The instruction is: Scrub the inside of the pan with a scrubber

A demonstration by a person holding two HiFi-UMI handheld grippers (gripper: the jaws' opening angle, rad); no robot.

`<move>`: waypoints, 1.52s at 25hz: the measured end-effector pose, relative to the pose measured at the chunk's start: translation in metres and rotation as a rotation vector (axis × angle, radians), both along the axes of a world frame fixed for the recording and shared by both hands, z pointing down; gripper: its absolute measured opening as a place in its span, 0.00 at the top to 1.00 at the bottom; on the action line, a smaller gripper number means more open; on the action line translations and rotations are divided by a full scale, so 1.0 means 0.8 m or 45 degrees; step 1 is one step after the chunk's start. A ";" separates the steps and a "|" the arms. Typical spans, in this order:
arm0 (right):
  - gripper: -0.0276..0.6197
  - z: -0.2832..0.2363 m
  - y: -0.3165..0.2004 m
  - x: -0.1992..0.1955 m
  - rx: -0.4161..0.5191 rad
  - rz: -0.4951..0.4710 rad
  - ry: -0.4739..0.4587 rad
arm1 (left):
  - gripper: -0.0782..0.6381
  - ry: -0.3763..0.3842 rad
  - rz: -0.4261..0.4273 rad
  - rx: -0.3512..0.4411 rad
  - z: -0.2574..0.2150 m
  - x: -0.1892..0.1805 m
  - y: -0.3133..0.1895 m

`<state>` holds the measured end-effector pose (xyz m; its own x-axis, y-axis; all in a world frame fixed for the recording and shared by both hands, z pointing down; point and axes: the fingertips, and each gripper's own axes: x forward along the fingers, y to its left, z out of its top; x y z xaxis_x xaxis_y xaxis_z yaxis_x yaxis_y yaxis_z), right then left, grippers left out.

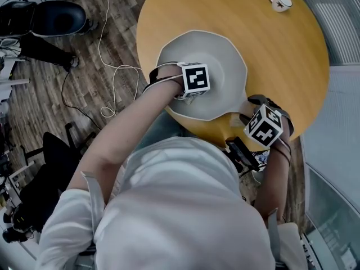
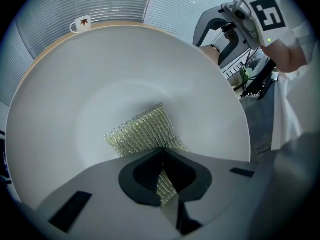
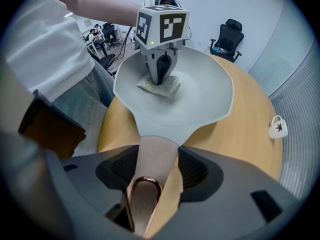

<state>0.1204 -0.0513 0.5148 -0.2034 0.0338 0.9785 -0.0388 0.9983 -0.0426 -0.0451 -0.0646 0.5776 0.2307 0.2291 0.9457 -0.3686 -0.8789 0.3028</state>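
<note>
Nearest the body, at the table's near edge, the right gripper is clamped shut on the pan's wooden handle, w/ the copper hang-loop sitting back between the jaws. Grip looks to be near the handle's end, so leverage is poor. A hard stroke could twist the handle in the jaws & let the pan turn.

Pan sits on the round table close to that near edge, handle poking off it. A pull stroke toward the person could prob. drag it partway over if the right side slackens.

Further in, the left gripper is down inside the pan, jaws pinched on the mesh scrubber, which lies flat on the pan floor. Only one edge of the scrubber is caught, so it may fold under or slip out, leaving bare jaw tips scraping the surface.

Far side: mug, well apart from the pan, no real risk.
</note>
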 end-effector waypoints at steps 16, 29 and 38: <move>0.58 0.008 0.008 -0.008 0.001 -0.013 -0.029 | 0.87 0.118 -0.019 0.039 0.006 0.044 0.013; 0.58 0.009 0.006 -0.011 0.003 -0.014 -0.041 | 0.87 0.212 -0.074 0.106 0.006 0.071 -0.010; 0.58 0.006 0.006 -0.011 -0.001 -0.011 -0.054 | 0.87 0.284 -0.168 0.156 -0.003 0.081 -0.033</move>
<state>0.1116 -0.0464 0.5198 -0.2445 0.0364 0.9690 -0.0281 0.9986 -0.0446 0.0195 -0.0909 0.5756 0.4565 0.0699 0.8870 -0.4187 -0.8627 0.2835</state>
